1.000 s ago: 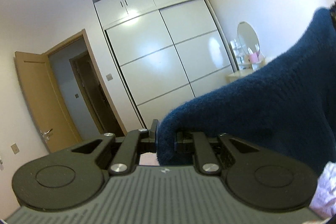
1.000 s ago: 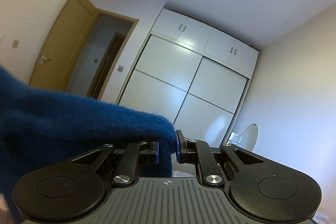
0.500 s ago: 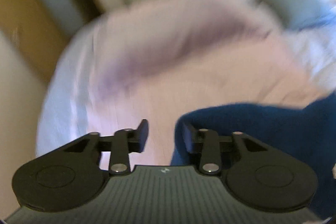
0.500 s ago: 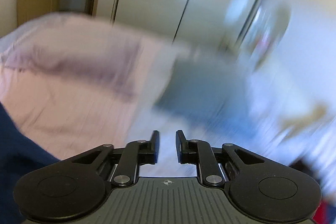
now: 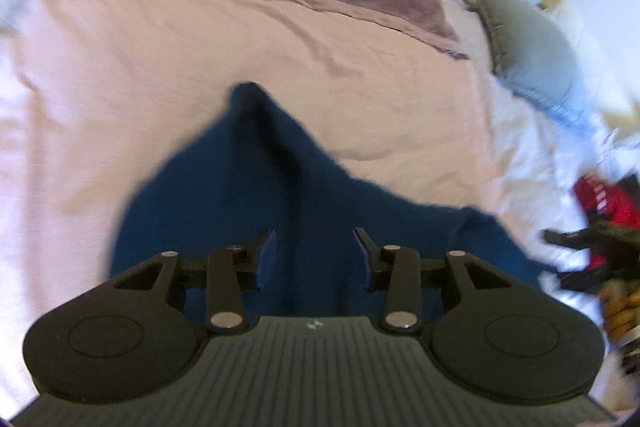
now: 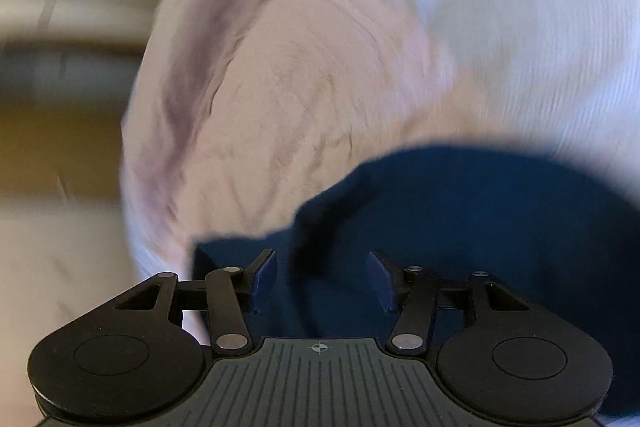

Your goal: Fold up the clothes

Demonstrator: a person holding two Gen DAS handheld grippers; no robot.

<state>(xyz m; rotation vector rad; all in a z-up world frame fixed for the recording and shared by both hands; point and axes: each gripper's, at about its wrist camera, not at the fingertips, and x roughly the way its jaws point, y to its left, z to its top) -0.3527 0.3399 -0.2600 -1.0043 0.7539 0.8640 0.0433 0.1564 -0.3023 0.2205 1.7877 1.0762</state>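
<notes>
The blue sweater (image 5: 256, 195) is spread on the pink bedding (image 5: 200, 39), just below both grippers. The left gripper (image 5: 315, 247) and right gripper (image 6: 322, 273) are held wide apart, empty. Soft, limp knit is judged best pinched at an edge.

R-wrist view: bedding (image 6: 304, 75) motion-blurred.

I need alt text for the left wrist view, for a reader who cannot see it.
The open left gripper hovers over a dark blue sweater lying rumpled on a pink bedsheet. A grey pillow lies at the upper right, a red item at the right edge.
</notes>
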